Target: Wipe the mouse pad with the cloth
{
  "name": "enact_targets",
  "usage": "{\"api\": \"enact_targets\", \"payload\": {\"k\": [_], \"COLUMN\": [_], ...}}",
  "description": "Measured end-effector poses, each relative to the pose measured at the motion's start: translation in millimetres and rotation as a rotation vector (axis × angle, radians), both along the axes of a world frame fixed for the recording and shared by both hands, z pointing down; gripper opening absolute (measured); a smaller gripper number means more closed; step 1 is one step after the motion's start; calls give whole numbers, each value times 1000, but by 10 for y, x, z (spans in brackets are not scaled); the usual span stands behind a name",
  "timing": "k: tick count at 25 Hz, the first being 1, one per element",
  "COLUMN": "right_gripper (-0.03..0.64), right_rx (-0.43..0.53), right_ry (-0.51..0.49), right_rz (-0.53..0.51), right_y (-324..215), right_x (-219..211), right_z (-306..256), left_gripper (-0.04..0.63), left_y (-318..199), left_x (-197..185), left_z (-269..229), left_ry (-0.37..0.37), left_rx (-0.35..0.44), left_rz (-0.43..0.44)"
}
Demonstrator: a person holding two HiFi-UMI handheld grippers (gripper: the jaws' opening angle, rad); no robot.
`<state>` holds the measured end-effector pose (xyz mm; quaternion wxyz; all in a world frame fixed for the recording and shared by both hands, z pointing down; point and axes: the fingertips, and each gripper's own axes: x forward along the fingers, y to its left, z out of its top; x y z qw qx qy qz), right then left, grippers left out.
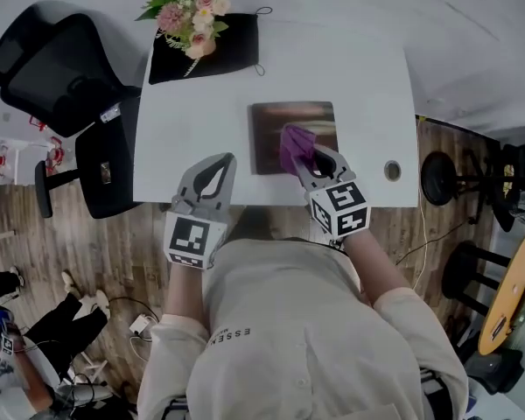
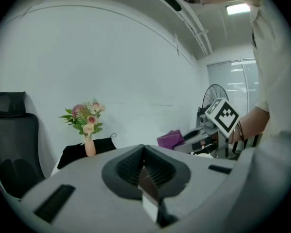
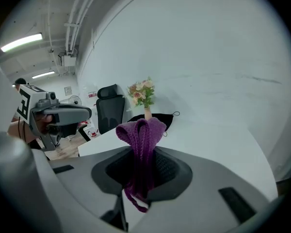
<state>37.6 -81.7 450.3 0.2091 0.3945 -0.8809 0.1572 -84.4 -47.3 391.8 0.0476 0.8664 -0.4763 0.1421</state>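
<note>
Right gripper (image 1: 304,163): pinching cloth (image 1: 294,145) over mouse pad (image 1: 269,134), my 1 o'clock.
Left gripper (image 1: 217,171): pressed together, empty.
Risk I see: unpinned mouse pad may slide under wiping.

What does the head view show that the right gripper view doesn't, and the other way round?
Only the head view: the mouse pad on the table, with the cloth over its right side, and the table's round grommet. Only the right gripper view: the right gripper with its fingers shut on the cloth, and the ceiling lights. Both: the cloth, the left gripper, the flowers, the black chair and the table.
</note>
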Motion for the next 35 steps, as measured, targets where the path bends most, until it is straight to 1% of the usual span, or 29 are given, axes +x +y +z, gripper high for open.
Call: {"api": "enact_targets", "payload": {"k": [3,10,16,20,25,28,31,35], "right_gripper": [89,90,89,89,90,92,95,95], "right_rx": [-71,-214,-302,-359,-420,-438,-455,-466], "right_ry": [27,93,137,158,169,146,126,119], "right_rz": [-20,-56,-85,-101,-122,-149,-174,-190], "right_y": [-228,-689,-881,-980,-1046,-1077,-1074,-1115], "right_x": [-185,-609,-813,-934,-974,-956,-914,-813], "right_z": [188,688,994,1186,1391,1397,1390,1407], "left_gripper": [0,0,0,0,0,0,0,0], "left_y": [-225,-734,-1013,-1137,-1211,-1231,-1263,-1304], "left_x": [-119,-403,-555,-656,-726,-691,-653,-522], "left_z": [76,340,483,530,600,618,629,646], "left_ry": [5,53,34,26,35,33,26,27], "left_rx": [-25,-101,-108,-118,-150,-172,-170,-192], "left_rz": [14,24,51,48,20,-2,-19,-33]}}
